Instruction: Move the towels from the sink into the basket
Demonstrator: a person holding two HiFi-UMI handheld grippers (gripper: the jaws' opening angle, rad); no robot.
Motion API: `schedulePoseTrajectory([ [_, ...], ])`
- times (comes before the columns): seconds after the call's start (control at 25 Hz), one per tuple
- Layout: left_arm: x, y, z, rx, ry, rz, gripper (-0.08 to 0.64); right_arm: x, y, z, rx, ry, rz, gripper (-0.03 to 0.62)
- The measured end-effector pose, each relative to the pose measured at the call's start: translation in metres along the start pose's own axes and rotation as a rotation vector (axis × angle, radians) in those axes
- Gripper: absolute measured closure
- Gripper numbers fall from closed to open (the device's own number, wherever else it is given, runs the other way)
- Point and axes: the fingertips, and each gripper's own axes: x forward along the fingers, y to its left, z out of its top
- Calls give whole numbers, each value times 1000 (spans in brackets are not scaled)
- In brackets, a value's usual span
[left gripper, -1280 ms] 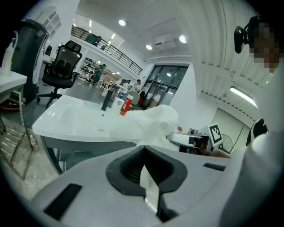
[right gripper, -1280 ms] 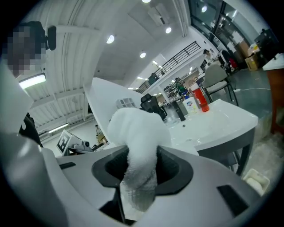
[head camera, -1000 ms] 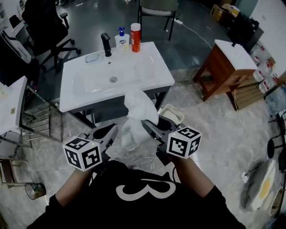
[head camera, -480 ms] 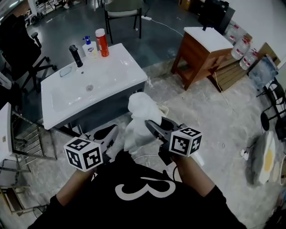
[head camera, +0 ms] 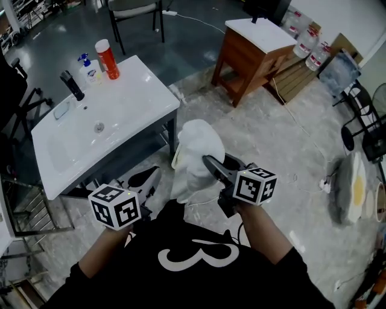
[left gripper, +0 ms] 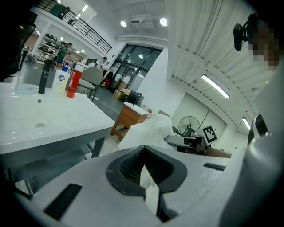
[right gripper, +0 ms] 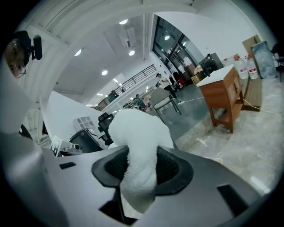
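A bunched white towel [head camera: 196, 151] hangs in the air between my two grippers, clear of the white sink [head camera: 139, 105] at the upper left. My right gripper [head camera: 212, 164] is shut on a thick fold of the towel [right gripper: 140, 133], which bulges out over its jaws. My left gripper [head camera: 145, 181] is shut on a thin edge of the same towel [left gripper: 149, 188], and the rest of it billows ahead. A pale container edge [head camera: 175, 162] peeks out behind the towel, mostly hidden. The sink bowl looks bare.
A black faucet [head camera: 71, 86], a soap bottle [head camera: 90, 67] and an orange-red bottle [head camera: 107, 59] stand on the sink's far rim. A wooden cabinet [head camera: 256, 51] stands at the upper right, with water jugs [head camera: 307, 42] behind it. A chair [head camera: 136, 12] is beyond the sink.
Both grippers have carried the towel rightward, away from the sink, which has slid to the left of the head view. Both grips on the towel are unchanged.
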Motion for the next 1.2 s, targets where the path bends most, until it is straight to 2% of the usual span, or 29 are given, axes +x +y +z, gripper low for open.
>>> schedulePoseTrajectory([
  [0.28, 58, 42, 8, -1, 82, -38, 555, 36, -57, 26, 49, -39, -105, 431],
  [0.44, 96, 67, 3, 2, 128, -42, 554, 61, -95, 39, 37, -50, -136, 431],
  [0.56, 120, 81, -5, -6, 168, -48, 555, 78, -133, 37, 74, -51, -177, 431],
  [0.84, 172, 109, -35, -30, 259, -50, 555, 119, -235, 9, 219, -39, -274, 431],
  [1.2, 222, 159, -81, -72, 327, -42, 554, 179, -334, -53, 326, 46, -403, 430],
])
